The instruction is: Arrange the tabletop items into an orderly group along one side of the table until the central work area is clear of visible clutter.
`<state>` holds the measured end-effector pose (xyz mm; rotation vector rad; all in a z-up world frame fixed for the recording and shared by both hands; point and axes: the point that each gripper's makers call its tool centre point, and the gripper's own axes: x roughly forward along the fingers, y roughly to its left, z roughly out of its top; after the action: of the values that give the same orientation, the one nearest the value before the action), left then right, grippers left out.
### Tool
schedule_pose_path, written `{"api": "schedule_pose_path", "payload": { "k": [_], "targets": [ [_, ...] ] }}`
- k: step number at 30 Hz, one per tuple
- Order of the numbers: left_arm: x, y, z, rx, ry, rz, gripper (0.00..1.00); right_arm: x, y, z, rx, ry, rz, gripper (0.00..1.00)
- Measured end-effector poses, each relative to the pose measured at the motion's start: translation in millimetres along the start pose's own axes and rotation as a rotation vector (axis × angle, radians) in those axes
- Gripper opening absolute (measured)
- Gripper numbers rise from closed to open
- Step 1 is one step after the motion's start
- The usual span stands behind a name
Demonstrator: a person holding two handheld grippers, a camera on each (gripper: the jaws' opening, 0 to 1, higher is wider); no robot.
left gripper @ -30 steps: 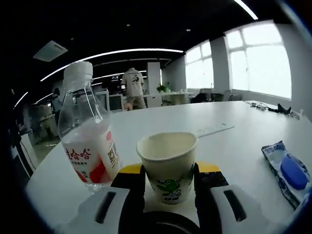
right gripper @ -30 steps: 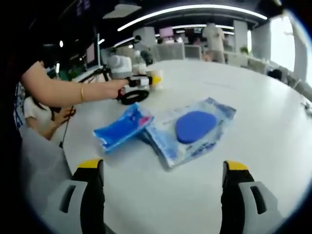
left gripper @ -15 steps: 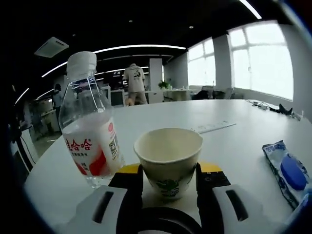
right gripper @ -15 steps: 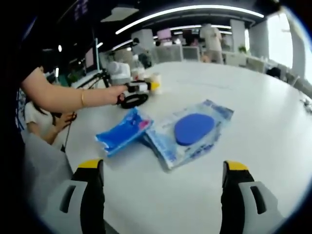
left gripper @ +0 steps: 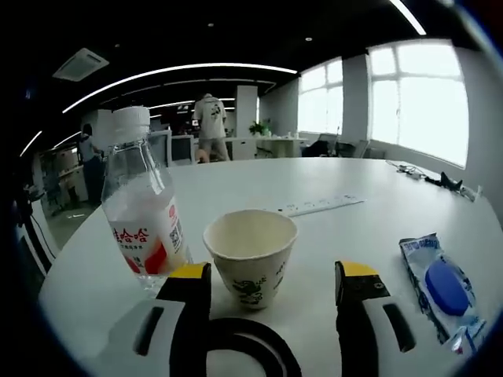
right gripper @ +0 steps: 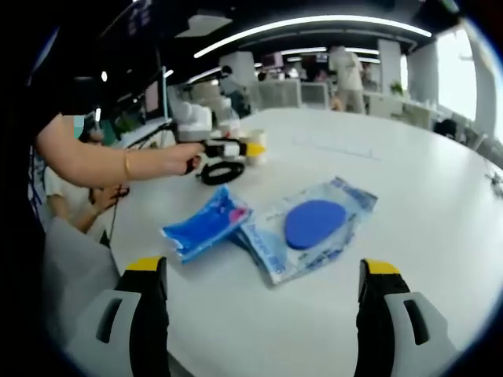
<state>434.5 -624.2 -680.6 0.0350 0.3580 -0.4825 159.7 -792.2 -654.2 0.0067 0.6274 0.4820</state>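
Two left gripper (left gripper: 271,276) fingers stand apart beside a light, crushable paper cup (left gripper: 250,255), best gripped gently mid-wall. Right gripper (right gripper: 261,271) fingers spread before two probably soft, slippery packets (right gripper: 310,225); bottle (left gripper: 144,210) adjacent.

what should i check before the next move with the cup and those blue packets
1. Left gripper released: ok, jaws stand apart from the paper cup.
2. Cup upright on the white table: ok.
3. Cup next to the plastic bottle: ok, close beside it; touching or not, cannot tell.
4. Right gripper free: ok, jaws wide with nothing between them.
5. Blue packet and clear pouch with blue disc moved to the side: not ok, they lie mid-table.
6. Packets separate for a grasp: not ok, they overlap.
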Motion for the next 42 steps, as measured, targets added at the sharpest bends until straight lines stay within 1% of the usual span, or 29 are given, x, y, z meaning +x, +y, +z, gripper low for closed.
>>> {"api": "schedule_pose_path", "payload": {
  "k": [2,3,4,5,6,7,9,10,13,15,16,18,20,22,23,25,26,27,29,30,32,33,34,36,38,39,40,42],
  "targets": [
    [-7.2,-6.8,2.9,-0.015,-0.006,-0.026,0.69,-3.4,0.5,2.8,0.005,-0.008,0.003,1.00],
    [-9.2,-12.1,4.4,-0.006,-0.014,-0.049,0.71,-5.4,0.8,4.1,0.007,-0.014,0.005,1.00],
    [-13.4,-19.3,2.8,0.031,0.001,-0.081,0.74,-6.2,1.0,4.3,0.005,-0.015,0.005,1.00],
    [-16.6,-20.6,1.9,0.057,0.013,-0.081,0.75,-8.5,-0.2,6.8,-0.013,-0.027,-0.004,1.00],
    [-19.5,-24.4,2.4,0.077,0.014,-0.096,0.76,-10.2,-0.6,7.9,-0.021,-0.030,-0.007,1.00],
    [-22.4,-27.3,3.7,0.076,0.007,-0.104,0.77,-11.5,-0.4,8.0,-0.022,-0.027,-0.005,1.00],
    [-30.1,-33.9,4.4,0.063,0.008,-0.128,0.81,-14.7,-0.8,9.4,-0.015,-0.030,0.000,1.00],
    [-34.7,-37.2,2.6,0.054,0.027,-0.141,0.82,-16.6,-0.2,10.1,-0.016,-0.032,0.003,1.00],
    [-44.9,-43.7,1.4,0.043,0.056,-0.161,0.83,-20.6,1.6,12.0,-0.022,-0.037,0.005,1.00],
    [-53.2,-49.2,3.7,0.028,0.053,-0.169,0.85,-22.3,2.2,14.1,-0.019,-0.045,0.014,1.00],
    [-56.6,-50.6,3.3,0.027,0.057,-0.161,0.85,-22.3,2.8,15.0,-0.012,-0.052,0.025,1.00],
    [-64.5,-57.7,1.0,0.026,0.066,-0.169,0.85,-22.1,4.0,16.2,-0.007,-0.058,0.041,1.00],
    [-72.6,-67.8,-2.1,0.024,0.076,-0.188,0.86,-21.4,4.1,17.0,-0.010,-0.056,0.049,1.00],
    [-77.9,-73.5,-3.6,0.023,0.081,-0.196,0.88,-21.4,1.8,17.1,-0.041,-0.049,0.047,1.00],
    [-81.5,-79.9,-4.5,0.033,0.086,-0.217,0.90,-21.4,0.7,17.0,-0.052,-0.043,0.046,1.00],
    [-88.0,-88.3,-4.8,0.041,0.092,-0.231,0.92,-21.5,-1.2,17.8,-0.054,-0.043,0.049,1.00],
    [-91.9,-95.9,-3.8,0.037,0.087,-0.256,0.93,-21.5,-2.3,17.9,-0.057,-0.043,0.048,1.00],
    [-93.6,-97.8,-3.9,0.027,0.090,-0.255,0.94,-21.7,-3.2,18.1,-0.058,-0.043,0.046,1.00],
    [-95.3,-108.5,-3.9,-0.020,0.096,-0.285,0.96,-21.9,-4.8,18.8,-0.067,-0.045,0.041,1.00],
    [-95.1,-108.6,-3.8,-0.020,0.097,-0.274,0.97,-21.8,-6.2,19.1,-0.070,-0.047,0.038,1.00],
    [-96.6,-113.3,-3.4,-0.019,0.096,-0.274,0.99,-21.1,-9.8,18.5,-0.072,-0.043,0.034,1.00],
    [-98.7,-117.9,-3.6,-0.047,0.104,-0.283,1.00,-21.0,-11.5,18.0,-0.074,-0.040,0.030,1.00],
    [-99.6,-119.9,-3.0,-0.051,0.100,-0.289,1.00,-20.9,-14.1,18.3,-0.076,-0.041,0.027,1.00],
    [-103.9,-127.5,-3.0,-0.043,0.096,-0.301,1.00,-20.6,-18.4,19.7,-0.068,-0.047,0.024,1.00],
    [-106.3,-133.3,-4.8,0.017,0.095,-0.309,1.00,-19.7,-22.1,20.0,-0.063,-0.048,0.024,1.00],
    [-107.3,-135.6,-7.4,0.041,0.107,-0.315,1.00,-19.1,-23.7,19.6,-0.063,-0.046,0.024,1.00],
    [-109.3,-139.9,-10.4,0.051,0.123,-0.321,0.99,-18.1,-26.5,18.0,-0.067,-0.036,0.021,1.00],
    [-113.5,-147.0,-10.2,0.069,0.113,-0.334,0.98,-17.3,-30.3,17.3,-0.085,-0.028,0.015,1.00]
  ]
}}
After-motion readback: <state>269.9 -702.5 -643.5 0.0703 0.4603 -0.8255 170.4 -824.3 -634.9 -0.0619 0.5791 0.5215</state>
